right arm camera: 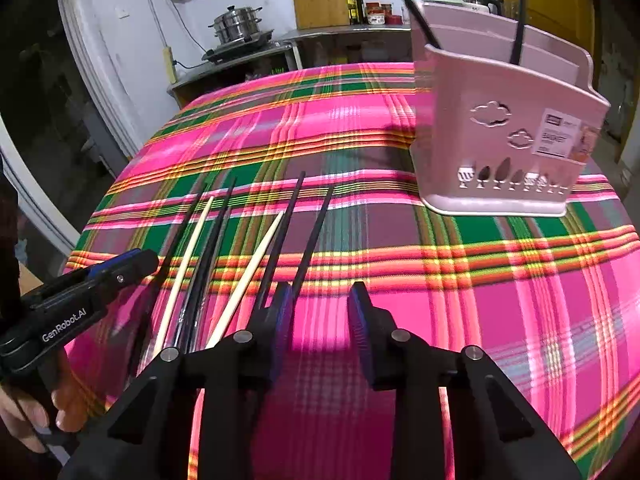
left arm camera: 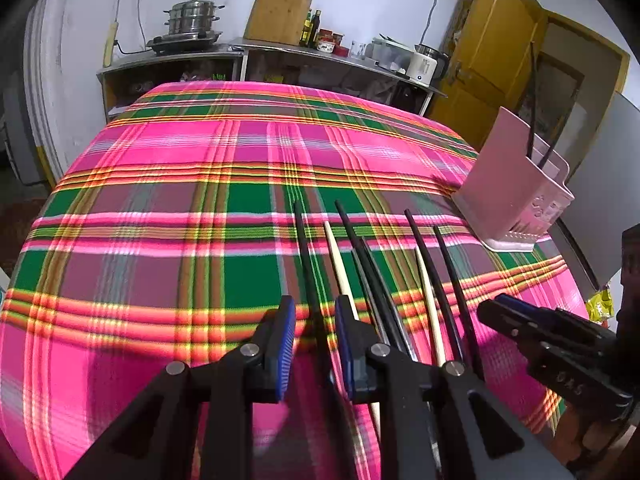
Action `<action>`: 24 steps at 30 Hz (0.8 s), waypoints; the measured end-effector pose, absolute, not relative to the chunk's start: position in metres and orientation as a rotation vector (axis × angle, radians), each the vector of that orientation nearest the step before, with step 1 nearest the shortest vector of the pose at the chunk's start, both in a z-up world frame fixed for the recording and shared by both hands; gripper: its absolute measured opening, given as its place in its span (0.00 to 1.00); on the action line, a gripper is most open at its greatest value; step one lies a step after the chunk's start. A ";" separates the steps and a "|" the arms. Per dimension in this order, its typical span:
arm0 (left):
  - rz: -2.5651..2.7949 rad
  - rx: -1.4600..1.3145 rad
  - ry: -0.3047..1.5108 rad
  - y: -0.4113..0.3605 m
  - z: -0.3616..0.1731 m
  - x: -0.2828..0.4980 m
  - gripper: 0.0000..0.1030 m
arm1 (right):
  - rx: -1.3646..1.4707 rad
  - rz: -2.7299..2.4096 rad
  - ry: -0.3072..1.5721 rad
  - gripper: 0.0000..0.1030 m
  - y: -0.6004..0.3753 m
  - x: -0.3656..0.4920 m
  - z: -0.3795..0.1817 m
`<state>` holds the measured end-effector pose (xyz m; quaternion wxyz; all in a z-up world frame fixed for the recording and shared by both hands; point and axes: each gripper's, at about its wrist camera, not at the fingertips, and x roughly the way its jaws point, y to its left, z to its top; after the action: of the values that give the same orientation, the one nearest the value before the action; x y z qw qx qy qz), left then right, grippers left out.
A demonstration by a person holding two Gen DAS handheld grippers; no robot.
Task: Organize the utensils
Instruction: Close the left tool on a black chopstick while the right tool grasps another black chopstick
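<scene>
Tabletop, plaid cloth. Chopsticks: black and pale, loose, near-parallel row just left of the pink holder; two black sticks already stand in the holder. Left tongs: narrow gap astride the black stick farthest from the holder, pads apparently not pressing. Right tongs: part-open, nothing between them, at the row's holder-side edge. Risks, judged: a pale stick lies just beside the left pad and could be pinched along; a slanted grip could roll neighbours; tongs crowding each other; a long stick catching the holder rim.
</scene>
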<state>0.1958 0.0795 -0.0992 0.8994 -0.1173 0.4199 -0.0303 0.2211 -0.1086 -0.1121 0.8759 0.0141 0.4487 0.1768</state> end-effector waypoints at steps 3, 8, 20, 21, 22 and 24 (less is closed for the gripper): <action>-0.062 -0.245 0.871 0.080 -0.102 0.204 0.19 | 0.026 0.372 0.940 0.26 -0.103 0.230 -0.116; -0.056 -0.246 0.883 0.080 -0.108 0.213 0.19 | 0.021 0.372 0.943 0.24 -0.096 0.239 -0.120; -0.018 -0.183 0.889 0.069 -0.110 0.225 0.19 | -0.014 0.347 0.940 0.18 -0.083 0.249 -0.122; -0.012 -0.171 0.889 0.068 -0.110 0.226 0.19 | -0.011 0.346 0.941 0.16 -0.084 0.250 -0.122; -0.005 -0.161 0.889 0.066 -0.110 0.227 0.19 | -0.010 0.343 0.943 0.14 -0.084 0.251 -0.122; 0.007 -0.142 0.891 0.064 -0.110 0.228 0.17 | -0.011 0.338 0.946 0.11 -0.084 0.252 -0.122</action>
<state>0.2282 0.0636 -0.1099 0.8999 -0.0685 0.4307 0.0033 0.2525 -0.0837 -0.1222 0.8766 -0.0054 0.4531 0.1619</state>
